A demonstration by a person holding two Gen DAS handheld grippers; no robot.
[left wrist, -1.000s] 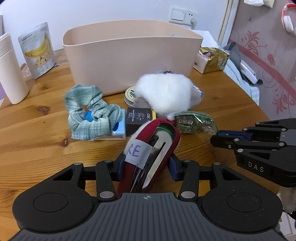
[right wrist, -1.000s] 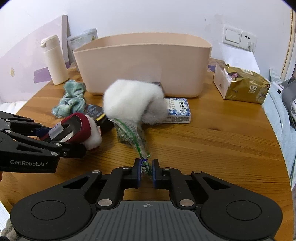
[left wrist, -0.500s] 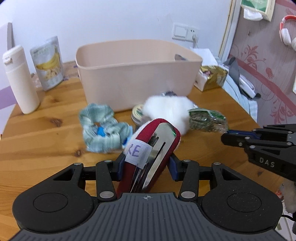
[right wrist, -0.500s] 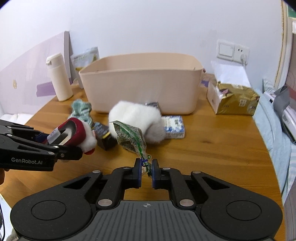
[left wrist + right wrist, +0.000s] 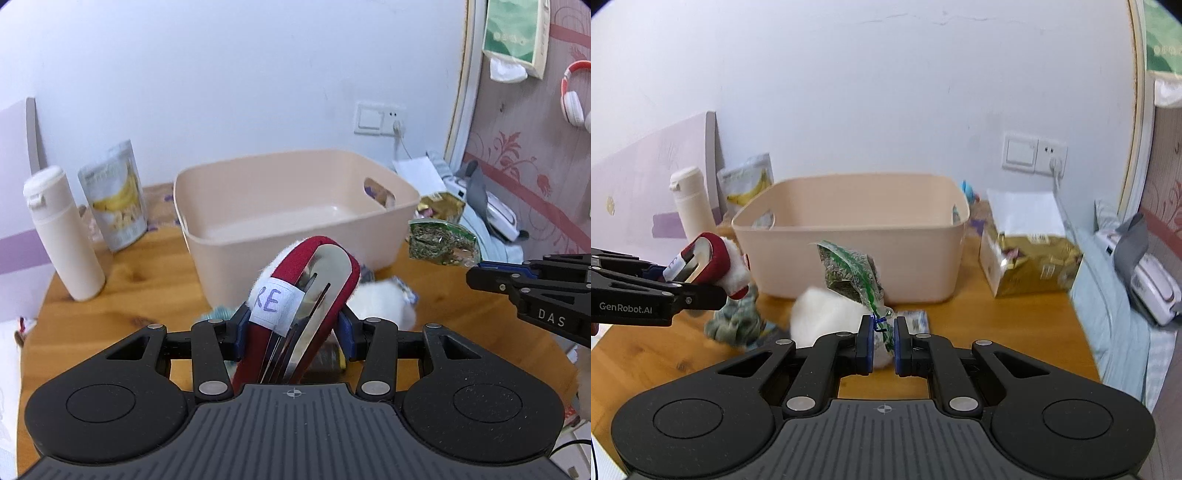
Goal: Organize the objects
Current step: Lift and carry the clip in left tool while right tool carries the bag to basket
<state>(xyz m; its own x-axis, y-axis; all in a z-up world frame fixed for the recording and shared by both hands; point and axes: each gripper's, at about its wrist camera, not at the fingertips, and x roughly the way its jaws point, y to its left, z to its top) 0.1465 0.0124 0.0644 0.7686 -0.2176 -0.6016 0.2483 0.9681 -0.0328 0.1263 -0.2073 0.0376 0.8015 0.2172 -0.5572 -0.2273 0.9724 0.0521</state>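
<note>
A beige plastic bin (image 5: 295,210) stands on the wooden table, empty inside; it also shows in the right wrist view (image 5: 849,236). My left gripper (image 5: 291,325) is shut on a red hair clip with white fur and a taped label (image 5: 306,295), held above the table in front of the bin; the clip also shows in the right wrist view (image 5: 709,262). My right gripper (image 5: 881,343) is shut on the tied neck of a small plastic bag of dried herbs (image 5: 849,273), lifted in front of the bin; the bag also shows in the left wrist view (image 5: 443,243).
On the table lie a white fluffy item (image 5: 827,314), a green plaid scrunchie (image 5: 738,321) and a small blue-white packet (image 5: 916,321). A cream bottle (image 5: 62,232) and banana snack pouch (image 5: 118,199) stand left. A gold packet (image 5: 1030,258) sits right, by the table's right edge.
Both grippers have risen well above the table with their objects and now look down into the bin. The herb bag has been lifted off the table.
</note>
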